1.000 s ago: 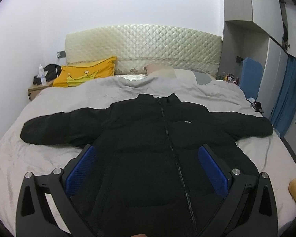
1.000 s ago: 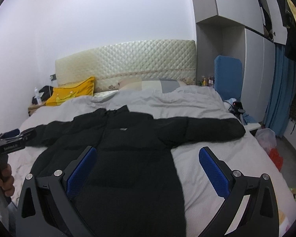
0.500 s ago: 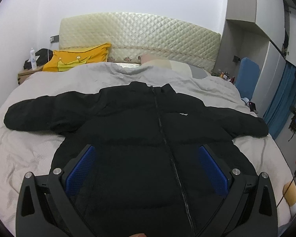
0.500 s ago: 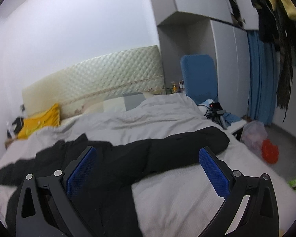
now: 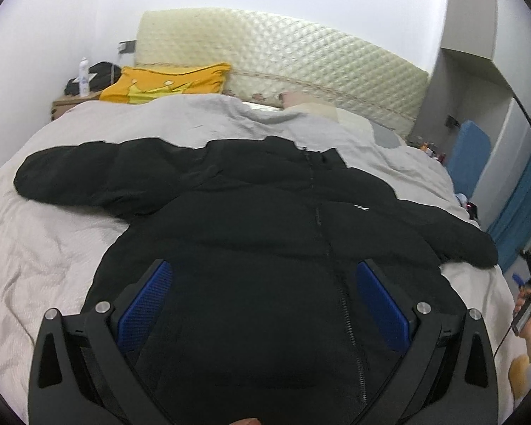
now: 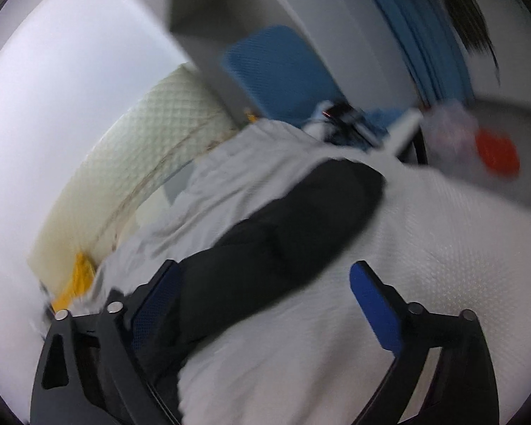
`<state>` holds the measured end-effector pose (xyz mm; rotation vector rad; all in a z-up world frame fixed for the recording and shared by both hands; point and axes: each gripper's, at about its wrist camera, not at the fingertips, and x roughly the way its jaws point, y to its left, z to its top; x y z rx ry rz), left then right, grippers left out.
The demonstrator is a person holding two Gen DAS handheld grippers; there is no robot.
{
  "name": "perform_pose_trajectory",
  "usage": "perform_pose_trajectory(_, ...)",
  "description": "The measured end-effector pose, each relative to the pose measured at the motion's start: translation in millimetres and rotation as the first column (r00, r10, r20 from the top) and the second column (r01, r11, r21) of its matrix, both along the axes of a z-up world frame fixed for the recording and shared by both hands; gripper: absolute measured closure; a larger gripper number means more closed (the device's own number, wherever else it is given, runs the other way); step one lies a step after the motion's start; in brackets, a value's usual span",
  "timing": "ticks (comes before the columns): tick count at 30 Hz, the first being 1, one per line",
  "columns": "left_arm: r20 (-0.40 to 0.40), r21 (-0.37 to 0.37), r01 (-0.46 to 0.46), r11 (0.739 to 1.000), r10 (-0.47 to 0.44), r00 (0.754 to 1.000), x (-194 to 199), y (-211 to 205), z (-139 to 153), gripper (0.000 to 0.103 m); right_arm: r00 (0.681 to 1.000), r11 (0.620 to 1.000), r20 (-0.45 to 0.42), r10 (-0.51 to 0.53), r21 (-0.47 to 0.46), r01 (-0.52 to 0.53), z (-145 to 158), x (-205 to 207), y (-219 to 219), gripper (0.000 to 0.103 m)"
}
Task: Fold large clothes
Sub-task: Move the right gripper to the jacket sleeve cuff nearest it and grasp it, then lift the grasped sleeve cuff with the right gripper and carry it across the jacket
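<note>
Left wrist view: one puffy black zip-up jacket lies flat on the grey bed, both sleeves spread. Left gripper released, lower over the front vs before.

Right wrist view, blurry: right gripper released, jaws just narrowed a bit, now swung over to the right sleeve.

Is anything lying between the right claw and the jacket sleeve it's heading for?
Nothing visible. The right claw is open, its jaws have just been closing a little, and the jacket's sleeve lies directly ahead on the bare bedspread, running partly between the fingers, not yet pinched. The picture is motion-blurred, so small items could be missed.
</note>
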<state>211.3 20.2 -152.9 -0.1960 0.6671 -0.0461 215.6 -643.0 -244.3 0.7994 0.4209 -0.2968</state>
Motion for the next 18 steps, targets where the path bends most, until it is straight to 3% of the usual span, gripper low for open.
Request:
perform_pose_trajectory(5,-0.028,0.002,-0.025,1.000,0.025,0.999,15,-5,-12,0.000,1.000,0.994,0.012,-0.003,0.110,0.002,-39,28,-49,0.023)
perform_pose_trajectory(12,-0.061,0.063,-0.036,0.997,0.040,0.997,38,-20,-26,0.000,1.000,0.979,-0.011,-0.024,0.203,0.026,-72,91,-77,0.024)
perform_pose_trajectory(15,-0.083,0.097,-0.044,0.994,0.052,0.995,45,-24,-34,0.000,0.999,0.982,-0.029,-0.034,0.185,0.038,-81,110,-78,0.023)
perform_pose_trajectory(18,-0.101,0.117,-0.042,0.992,0.054,0.993,50,-27,-43,0.000,1.000,0.984,0.015,-0.001,0.176,-0.002,-80,127,-74,0.022)
